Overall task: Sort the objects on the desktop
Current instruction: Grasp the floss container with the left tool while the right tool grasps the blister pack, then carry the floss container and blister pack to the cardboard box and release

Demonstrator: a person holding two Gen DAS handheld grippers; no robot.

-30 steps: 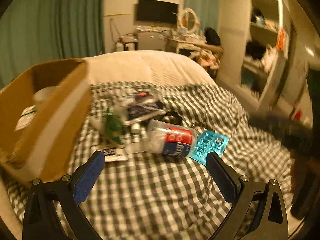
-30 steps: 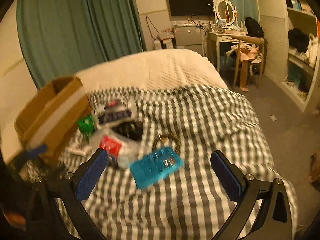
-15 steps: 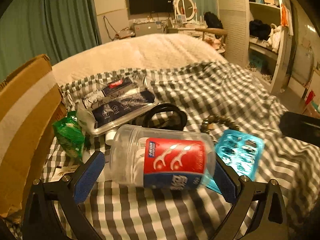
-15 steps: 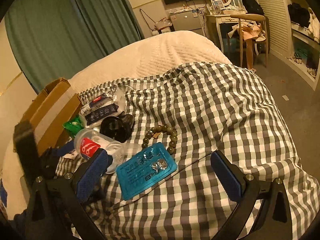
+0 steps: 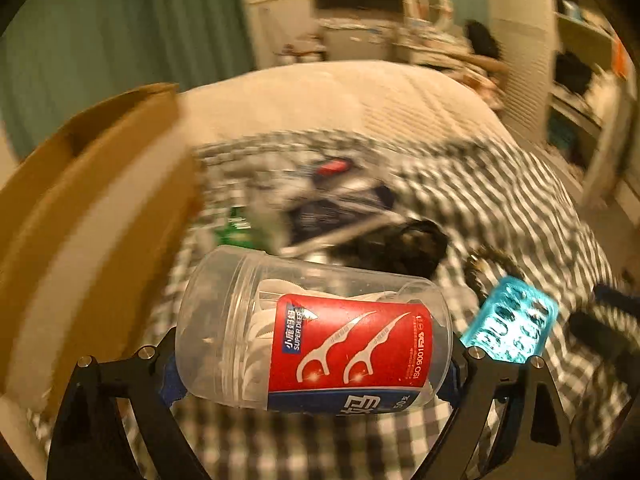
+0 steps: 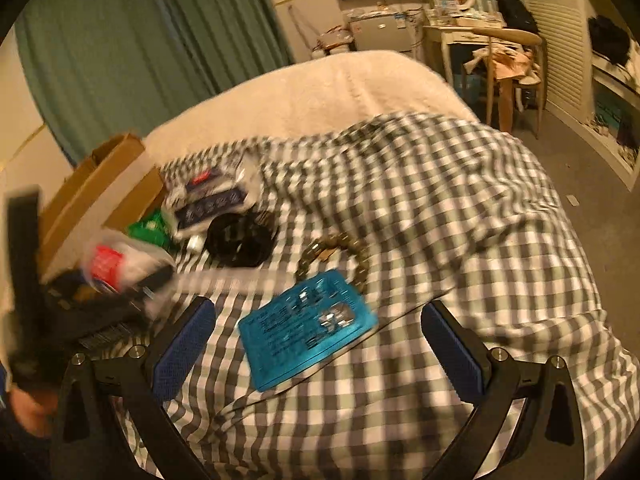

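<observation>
A clear floss-pick jar [image 5: 312, 332] with a red and blue label lies crosswise between the fingers of my left gripper [image 5: 312, 376], which is shut on its two ends and holds it above the checked bedspread. In the right wrist view the same jar [image 6: 108, 266] shows blurred beside the cardboard box [image 6: 96, 188]. My right gripper [image 6: 318, 320] hangs open just over a blue blister pack [image 6: 308, 328], not touching it. A bead bracelet [image 6: 332, 248] lies just beyond the pack.
The open cardboard box [image 5: 88, 208] stands at the left on the bed. Near it lie a green packet [image 6: 150, 230], a clear bag of dark packets [image 6: 208, 200] and a black coiled cable [image 6: 240, 240]. The checked bedspread [image 6: 460, 220] stretches right to the bed's edge.
My left gripper has shut on the floss-pick jar and lifted it off the bedspread, towards the box. The right gripper has come closer to the blue blister pack.
</observation>
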